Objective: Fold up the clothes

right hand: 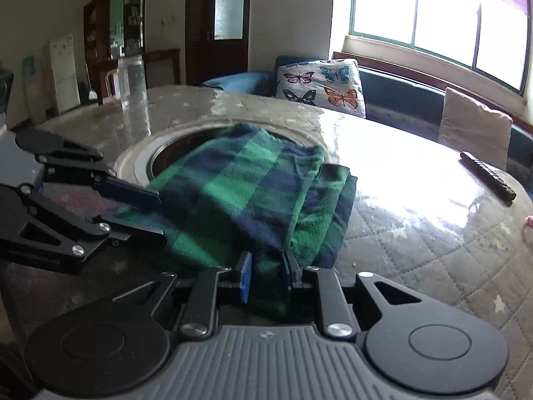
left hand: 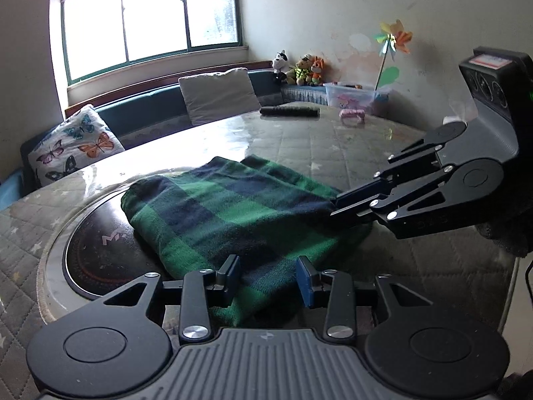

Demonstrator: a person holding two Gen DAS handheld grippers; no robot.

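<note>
A folded green and navy plaid cloth lies on the table, partly over a round dark hob set into it. My left gripper is at the cloth's near edge. Its jaws stand apart, the fabric lies between them, and the pads do not press it. In the right wrist view the same gripper comes in from the left with its fingers spread at the cloth's side. My right gripper is shut on a bunched edge of the cloth. In the left wrist view it pinches the cloth's right end.
The table has a quilted cover under glass. On it are a dark remote, a pink object and a clear jug. A plastic box, soft toys and cushions sit on the bench beyond the table.
</note>
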